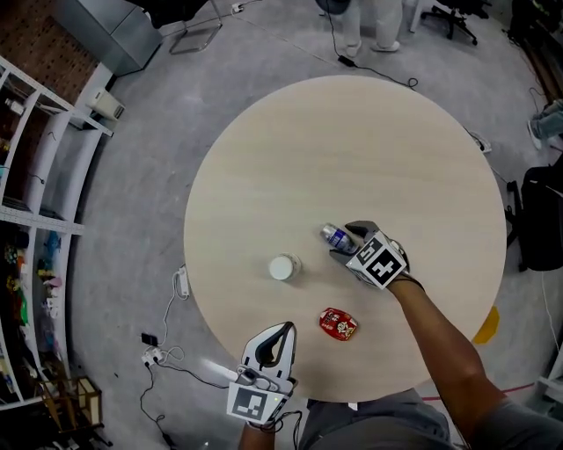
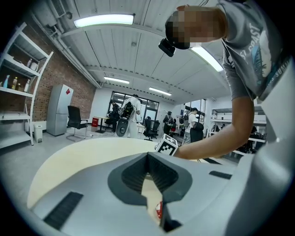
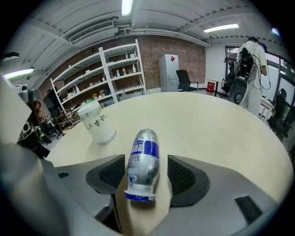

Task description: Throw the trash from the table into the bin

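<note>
A small silver-and-blue bottle (image 1: pixel 336 235) lies on its side on the round wooden table (image 1: pixel 352 149). My right gripper (image 1: pixel 346 243) is lowered over it, open. The bottle (image 3: pixel 144 161) lies between the two pads with a gap on its right side. An upturned white cup (image 1: pixel 283 267) stands left of the bottle and also shows in the right gripper view (image 3: pixel 97 123). A crumpled red wrapper (image 1: pixel 338 324) lies nearer the front edge. My left gripper (image 1: pixel 283 328) hovers at that edge, shut and holding nothing. Its tips (image 2: pixel 147 156) meet, and the red wrapper (image 2: pixel 159 209) shows behind them.
White shelving (image 1: pixel 35 176) lines the left wall. Cables and a power strip (image 1: pixel 163 352) lie on the grey floor by the table's left side. A black bag (image 1: pixel 541 215) sits on the floor at the right. Someone's legs (image 1: pixel 369 22) and an office chair (image 1: pixel 453 18) are beyond the far edge.
</note>
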Available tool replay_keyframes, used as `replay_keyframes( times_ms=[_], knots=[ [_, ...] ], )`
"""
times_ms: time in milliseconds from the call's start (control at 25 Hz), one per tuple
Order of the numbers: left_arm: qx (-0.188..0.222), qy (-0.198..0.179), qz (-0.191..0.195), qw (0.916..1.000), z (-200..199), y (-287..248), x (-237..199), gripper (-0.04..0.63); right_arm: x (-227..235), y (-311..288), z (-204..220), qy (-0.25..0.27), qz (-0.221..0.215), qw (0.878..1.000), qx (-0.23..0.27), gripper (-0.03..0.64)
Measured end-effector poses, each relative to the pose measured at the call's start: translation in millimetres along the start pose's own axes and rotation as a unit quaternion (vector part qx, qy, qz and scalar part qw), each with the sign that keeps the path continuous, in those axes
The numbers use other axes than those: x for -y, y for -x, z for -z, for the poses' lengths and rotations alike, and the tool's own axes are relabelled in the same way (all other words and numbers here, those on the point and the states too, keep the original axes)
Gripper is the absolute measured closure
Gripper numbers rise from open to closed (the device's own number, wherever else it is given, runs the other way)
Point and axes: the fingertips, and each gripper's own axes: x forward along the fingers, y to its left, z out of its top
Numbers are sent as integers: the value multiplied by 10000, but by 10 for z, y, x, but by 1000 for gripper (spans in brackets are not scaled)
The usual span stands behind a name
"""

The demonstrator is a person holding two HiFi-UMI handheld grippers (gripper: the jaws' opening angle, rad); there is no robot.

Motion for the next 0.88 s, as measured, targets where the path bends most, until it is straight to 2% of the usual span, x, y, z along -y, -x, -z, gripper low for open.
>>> replay_keyframes(
  times_ms=[40, 80, 120, 280, 440, 560, 680, 880],
  knots=[
    [14, -15, -1, 10000, -12, -3, 1, 561, 5, 5, 23, -17, 9, 10000, -35, 325],
    [59, -52, 8, 10000, -45, -2, 5, 561, 9, 20, 35, -14, 29, 10000, -60, 389],
    [109, -86, 23, 9999, -85, 4, 11, 561, 5, 34, 46, 13, 53, 9999, -85, 405],
    [15, -150, 10, 9999, -113, 102, 16, 561, -102, 112, 65, 105, 149, 9998, -22, 405],
    [151, -212, 35, 9997, -470, 185, 79, 561, -243, 507, -244, 117, 230, 9994, 251, 405],
    [330, -390, 150, 9986, -684, 245, 157, 561, -404, 832, -424, 189, 356, 9977, 539, 407],
    [522, -665, 314, 9959, -936, 328, 357, 561, -601, 1317, -546, 219, 511, 9948, 857, 407],
    [842, -886, 555, 9909, -1308, 569, 902, 561, -1028, 2284, -571, 294, 775, 9878, 1318, 407]
  ],
)
